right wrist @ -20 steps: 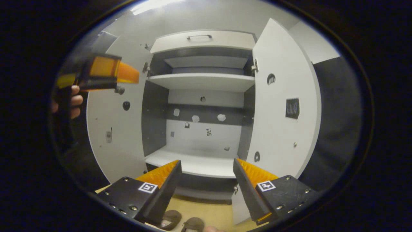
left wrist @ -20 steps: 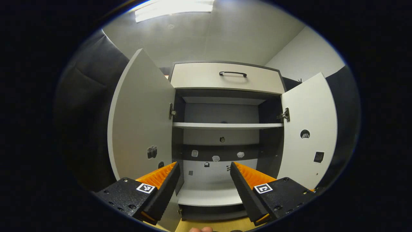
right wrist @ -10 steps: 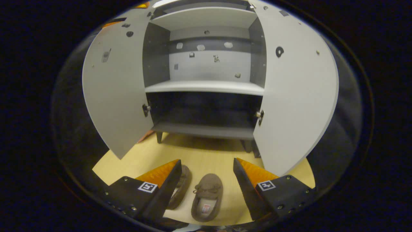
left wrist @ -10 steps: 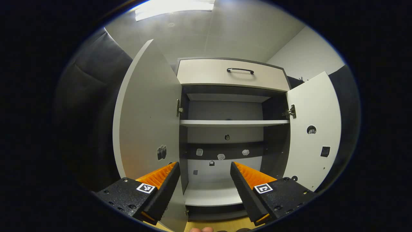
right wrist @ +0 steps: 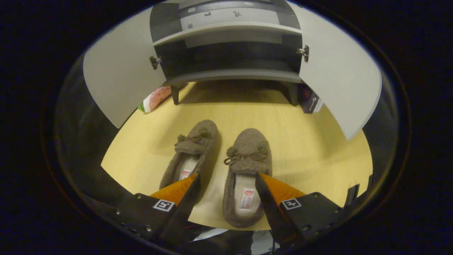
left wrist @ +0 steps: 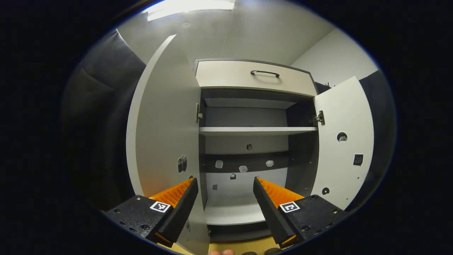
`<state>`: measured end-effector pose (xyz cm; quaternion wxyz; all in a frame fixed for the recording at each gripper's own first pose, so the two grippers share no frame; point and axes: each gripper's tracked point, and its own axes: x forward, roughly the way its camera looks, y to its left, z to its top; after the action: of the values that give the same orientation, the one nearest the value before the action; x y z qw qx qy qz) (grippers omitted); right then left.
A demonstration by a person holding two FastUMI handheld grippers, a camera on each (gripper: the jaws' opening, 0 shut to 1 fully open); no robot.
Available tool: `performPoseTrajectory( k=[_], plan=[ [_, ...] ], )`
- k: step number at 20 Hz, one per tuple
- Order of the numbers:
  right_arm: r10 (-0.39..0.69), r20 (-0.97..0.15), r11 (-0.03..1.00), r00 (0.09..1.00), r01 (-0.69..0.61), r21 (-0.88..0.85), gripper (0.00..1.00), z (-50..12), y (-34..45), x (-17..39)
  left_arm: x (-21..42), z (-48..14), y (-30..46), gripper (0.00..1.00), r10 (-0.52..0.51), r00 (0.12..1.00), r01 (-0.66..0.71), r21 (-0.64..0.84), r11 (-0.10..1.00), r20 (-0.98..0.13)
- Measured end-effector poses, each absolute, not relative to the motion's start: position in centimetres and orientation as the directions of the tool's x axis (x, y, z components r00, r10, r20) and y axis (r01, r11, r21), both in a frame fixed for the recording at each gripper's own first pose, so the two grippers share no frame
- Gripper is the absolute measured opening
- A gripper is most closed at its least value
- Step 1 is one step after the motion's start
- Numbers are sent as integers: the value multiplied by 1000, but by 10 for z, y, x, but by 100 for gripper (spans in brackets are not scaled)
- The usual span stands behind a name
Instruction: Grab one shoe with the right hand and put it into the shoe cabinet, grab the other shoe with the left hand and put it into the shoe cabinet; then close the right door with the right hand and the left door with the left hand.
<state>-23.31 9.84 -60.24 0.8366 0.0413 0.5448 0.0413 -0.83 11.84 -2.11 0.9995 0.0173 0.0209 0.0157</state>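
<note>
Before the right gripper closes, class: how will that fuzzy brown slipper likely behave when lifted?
The slipper looks soft and fleecy, so its sides will probably squash under the right gripper. Its thin build suggests it is light. The fuzzy surface should resist slipping, though the toe may sag.

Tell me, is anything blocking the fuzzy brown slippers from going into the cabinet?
Nothing visible does. Both fuzzy brown slippers lie on bare yellow wooden floor before the grey shoe cabinet. Its two white doors stand wide open, and the right gripper hangs open above them.
</note>
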Motion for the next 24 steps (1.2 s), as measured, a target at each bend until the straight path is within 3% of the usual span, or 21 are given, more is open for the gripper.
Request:
performPoseTrajectory(
  k=[2, 3, 4, 5, 8, 10, 12, 14, 17, 18, 24],
  plan=[
    [136, -915, 989, 380, 0, 147, 81, -616, 103, -234, -9, -23, 120, 96, 29, 999, -28, 33, 999, -45],
    [136, -917, 988, 374, 12, 152, 69, -621, 104, -233, -9, -23, 120, 96, 27, 999, -26, 32, 999, -47],
    [133, -918, 988, 372, 21, 152, 69, -627, 104, -230, -10, -25, 120, 96, 26, 998, -25, 33, 999, -51],
    [135, -918, 988, 374, 21, 154, 76, -631, 105, -225, -10, -26, 121, 96, 26, 998, -24, 34, 999, -55],
    [111, -919, 991, 378, 32, 133, 76, -643, 107, -209, -13, -27, 120, 93, 12, 998, -10, 42, 999, -60],
    [121, -920, 988, 372, 49, 149, 44, -650, 113, -203, -13, -26, 119, 96, 4, 998, -2, 40, 999, -58],
    [27, -930, 997, 367, 54, 50, 47, -657, 94, -203, -13, -25, 120, 96, 0, 999, 2, 36, 999, -54],
    [30, -929, 997, 369, 58, 56, 5, -664, 97, -203, -13, -23, 123, 96, 2, 999, 0, 35, 999, -47],
    [40, -926, 995, 375, 72, 72, 12, -660, 95, -196, -11, -21, 122, 94, -9, 999, 10, 30, 999, -36],
    [43, -928, 995, 370, 67, 73, 1, -665, 96, -200, -11, -22, 123, 94, -10, 999, 11, 31, 999, -37],
    [12, -902, 1000, 431, 17, 21, 1, -629, 87, -185, -9, -19, 121, 94, -26, 999, 26, 15, 1000, -23]
  ],
)
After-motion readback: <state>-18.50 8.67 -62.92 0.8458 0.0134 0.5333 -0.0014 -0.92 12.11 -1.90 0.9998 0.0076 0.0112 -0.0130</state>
